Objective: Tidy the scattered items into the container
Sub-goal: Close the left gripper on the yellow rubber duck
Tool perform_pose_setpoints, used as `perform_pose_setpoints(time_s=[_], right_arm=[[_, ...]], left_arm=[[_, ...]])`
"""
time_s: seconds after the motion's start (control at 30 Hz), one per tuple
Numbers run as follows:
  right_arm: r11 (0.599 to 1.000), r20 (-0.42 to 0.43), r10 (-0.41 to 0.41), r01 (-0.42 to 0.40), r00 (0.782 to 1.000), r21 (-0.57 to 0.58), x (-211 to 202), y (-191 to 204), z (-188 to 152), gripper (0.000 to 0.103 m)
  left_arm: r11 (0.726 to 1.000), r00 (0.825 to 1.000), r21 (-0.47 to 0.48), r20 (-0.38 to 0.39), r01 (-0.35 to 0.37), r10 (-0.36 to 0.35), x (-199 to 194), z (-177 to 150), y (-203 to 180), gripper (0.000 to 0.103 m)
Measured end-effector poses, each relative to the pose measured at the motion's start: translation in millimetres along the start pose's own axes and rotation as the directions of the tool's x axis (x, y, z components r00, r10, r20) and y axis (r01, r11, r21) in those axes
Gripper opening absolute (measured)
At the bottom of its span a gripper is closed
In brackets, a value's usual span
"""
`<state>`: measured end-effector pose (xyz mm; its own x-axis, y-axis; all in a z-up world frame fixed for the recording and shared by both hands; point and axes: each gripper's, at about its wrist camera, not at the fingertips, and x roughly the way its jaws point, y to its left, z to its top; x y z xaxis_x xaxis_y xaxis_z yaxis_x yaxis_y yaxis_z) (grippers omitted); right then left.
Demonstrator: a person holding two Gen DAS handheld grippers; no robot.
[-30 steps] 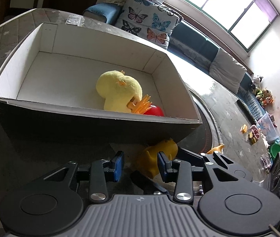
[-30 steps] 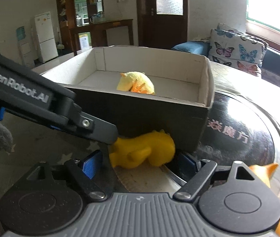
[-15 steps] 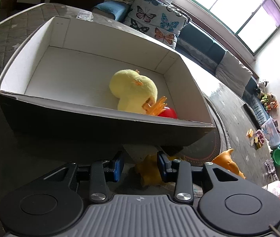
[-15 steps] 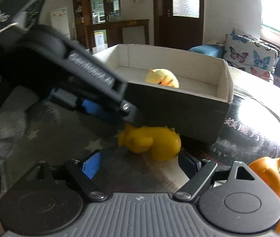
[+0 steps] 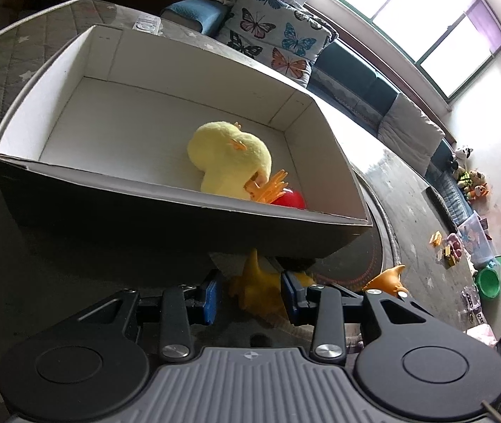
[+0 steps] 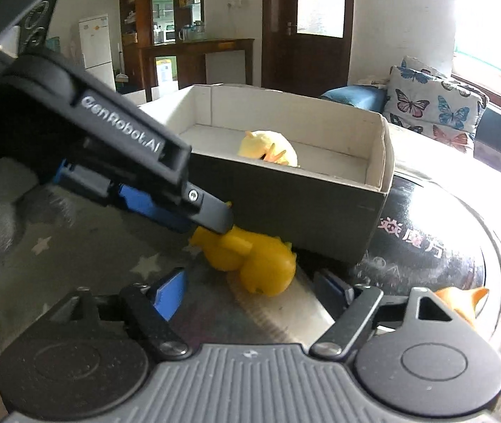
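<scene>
A yellow rubber toy [image 6: 250, 261] lies on the table against the near wall of the cardboard box [image 6: 285, 208]. My left gripper [image 5: 250, 296] is open, its blue pads on either side of the toy [image 5: 261, 289], not pressing it. In the right wrist view the left gripper's fingers [image 6: 211, 215] reach down onto the toy's top. My right gripper [image 6: 250, 285] is open and empty, just in front of the toy. Inside the box [image 5: 166, 190] lie a yellow plush duck [image 5: 229, 158] and a red object [image 5: 289, 199].
An orange toy [image 6: 462, 303] lies on the table to the right, also seen in the left wrist view [image 5: 388, 278]. A dark round mat [image 6: 434, 246] lies under the box's right end. Butterfly cushions [image 5: 271, 42] and a sofa stand behind.
My left gripper has moved in over the yellow toy, so its pads now flank it. The right gripper has backed off a little and stays open.
</scene>
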<state>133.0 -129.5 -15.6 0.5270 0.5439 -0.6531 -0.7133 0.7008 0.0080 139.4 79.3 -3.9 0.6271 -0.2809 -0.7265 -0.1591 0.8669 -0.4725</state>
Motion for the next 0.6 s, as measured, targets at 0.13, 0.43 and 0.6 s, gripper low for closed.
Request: perform_pose_setpoints(time_s=[0.13, 0.43, 0.6], right_arm=[[1.000, -0.010, 0.002, -0.002, 1.000, 0.005, 10.6, -1.7, 3.1, 0.065], [0.999, -0.007, -0.005, 0.005, 1.000, 0.032, 6.5, -2.1, -1.4, 0.046], [0.998, -0.005, -0.026, 0.026, 1.000, 0.054, -0.9, -1.4, -4.1, 0.038]], left_arm=[[1.000, 1.000, -0.007, -0.010, 0.000, -0.001, 4.8, 2.8, -1.2, 0.039], [0.999, 0.999, -0.027, -0.020, 0.035, -0.036, 7.9, 0.1, 1.1, 0.038], [0.999, 0.999, -0.016, -0.003, 0.043, -0.043, 0.4, -1.1, -0.7, 0.031]])
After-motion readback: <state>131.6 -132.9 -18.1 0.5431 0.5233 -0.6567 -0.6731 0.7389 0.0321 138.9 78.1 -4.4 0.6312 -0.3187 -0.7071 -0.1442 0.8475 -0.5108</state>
